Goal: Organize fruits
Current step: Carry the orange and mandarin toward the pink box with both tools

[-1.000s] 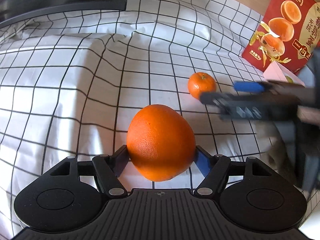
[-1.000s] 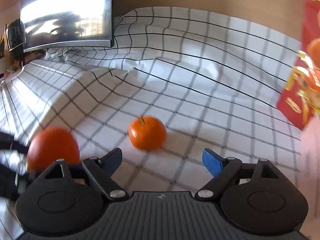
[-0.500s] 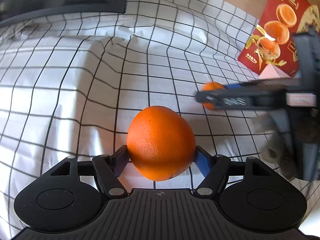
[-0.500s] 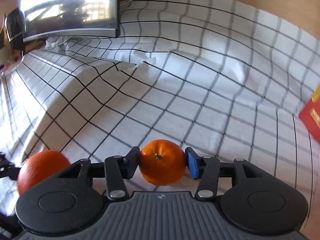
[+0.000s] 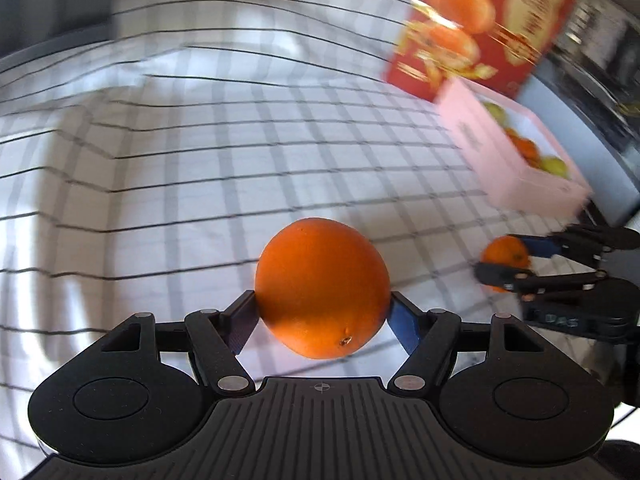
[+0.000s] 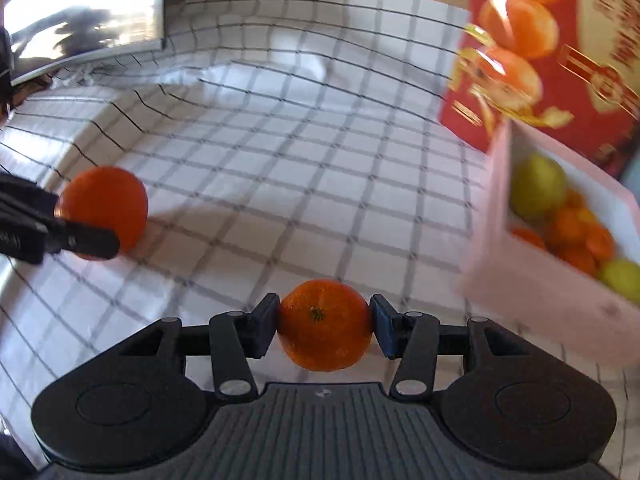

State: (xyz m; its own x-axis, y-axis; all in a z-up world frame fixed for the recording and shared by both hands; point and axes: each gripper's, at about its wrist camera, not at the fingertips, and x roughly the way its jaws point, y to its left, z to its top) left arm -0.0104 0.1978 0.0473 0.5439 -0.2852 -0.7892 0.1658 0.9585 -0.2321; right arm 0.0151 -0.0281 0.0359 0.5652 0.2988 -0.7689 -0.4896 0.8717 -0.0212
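My left gripper (image 5: 322,314) is shut on a large orange (image 5: 322,288) and holds it above the checked cloth. My right gripper (image 6: 324,328) is shut on a small mandarin (image 6: 324,330), also lifted. The mandarin shows in the left wrist view (image 5: 505,254) at the right, in the right gripper (image 5: 508,258). The orange shows in the right wrist view (image 6: 106,204) at the left. A pink box (image 6: 532,288) with several oranges and green fruits inside stands at the right; it also shows in the left wrist view (image 5: 504,168).
A red carton printed with oranges (image 6: 548,48) stands behind the pink box, also in the left wrist view (image 5: 488,20). A white checked cloth (image 6: 300,160) covers the table, rumpled at the far left. A dark monitor (image 6: 80,20) stands at the back left.
My right gripper closed on the mandarin and lifted it. Both grippers have swung right towards the pink box, each with its fruit.
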